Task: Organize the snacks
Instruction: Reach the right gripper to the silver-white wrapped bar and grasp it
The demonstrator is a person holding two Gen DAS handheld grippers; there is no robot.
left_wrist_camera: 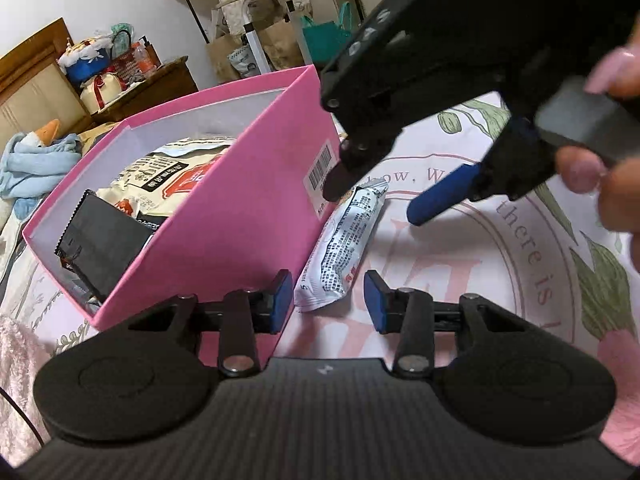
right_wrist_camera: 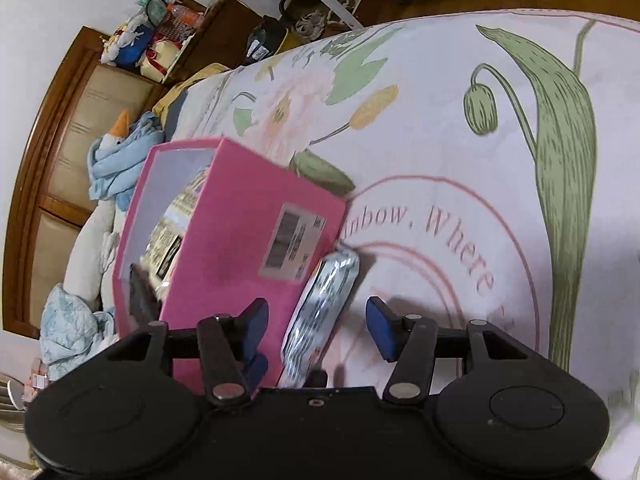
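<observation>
A white snack packet with blue print (left_wrist_camera: pixel 344 240) (right_wrist_camera: pixel 320 308) lies on the floral bedsheet, right against the side of an open pink box (left_wrist_camera: pixel 240 220) (right_wrist_camera: pixel 224 248). My left gripper (left_wrist_camera: pixel 330 300) is open, and the packet's near end lies between its blue pads without being touched. My right gripper (left_wrist_camera: pixel 386 194) (right_wrist_camera: pixel 318 328) is also open. It straddles the packet's other end, with one finger (right_wrist_camera: pixel 256 328) close to the box wall. Inside the box lie a cream bag with a red label (left_wrist_camera: pixel 176 176) and a black packet (left_wrist_camera: pixel 100 248).
A person's fingers (left_wrist_camera: pixel 592 168) hold the right gripper's handle. The bedsheet (right_wrist_camera: pixel 440 120) stretches away to the right of the box. A blue cloth with a toy goose (left_wrist_camera: pixel 36 160), a wooden headboard and a cluttered bedside cabinet (left_wrist_camera: pixel 132 76) lie beyond the box.
</observation>
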